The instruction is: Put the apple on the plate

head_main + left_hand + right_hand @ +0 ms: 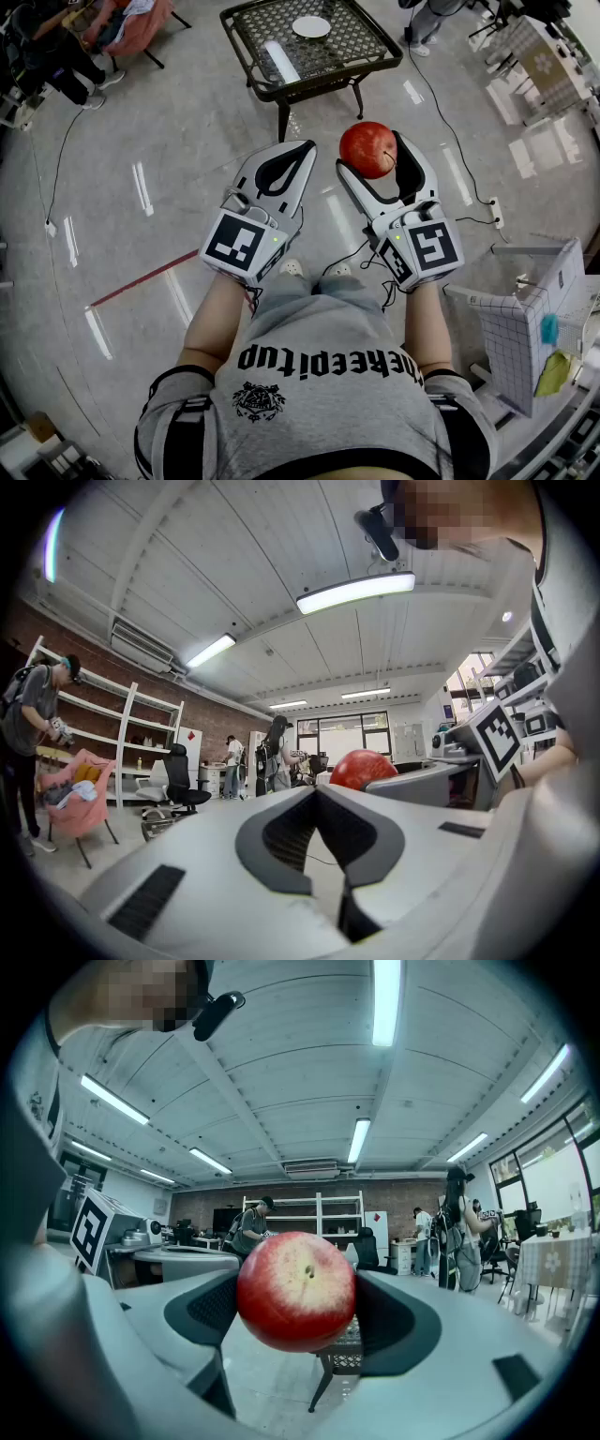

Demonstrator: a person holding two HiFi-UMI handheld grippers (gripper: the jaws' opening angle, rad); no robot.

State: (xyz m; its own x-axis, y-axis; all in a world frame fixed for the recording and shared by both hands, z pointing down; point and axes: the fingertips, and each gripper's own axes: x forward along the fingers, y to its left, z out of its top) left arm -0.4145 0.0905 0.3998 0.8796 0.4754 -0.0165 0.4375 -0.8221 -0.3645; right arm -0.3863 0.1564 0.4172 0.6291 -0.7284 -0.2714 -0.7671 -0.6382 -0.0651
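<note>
A red apple (367,148) sits between the jaws of my right gripper (371,152), which is shut on it and held in the air above the floor. In the right gripper view the apple (296,1290) fills the gap between the two dark pads (208,1309), stem end facing the camera. My left gripper (304,147) hovers just left of it, shut, with its tips touching and nothing in it. From the left gripper view the apple (364,766) peeks over the right gripper's side. The white plate (311,26) lies on a black mesh table (251,82) ahead.
A white cylinder (281,61) also lies on the mesh table. A cable and power strip (495,214) run over the floor at right. A white grid rack (521,339) stands at the right edge. People and a chair occupy the far left corner.
</note>
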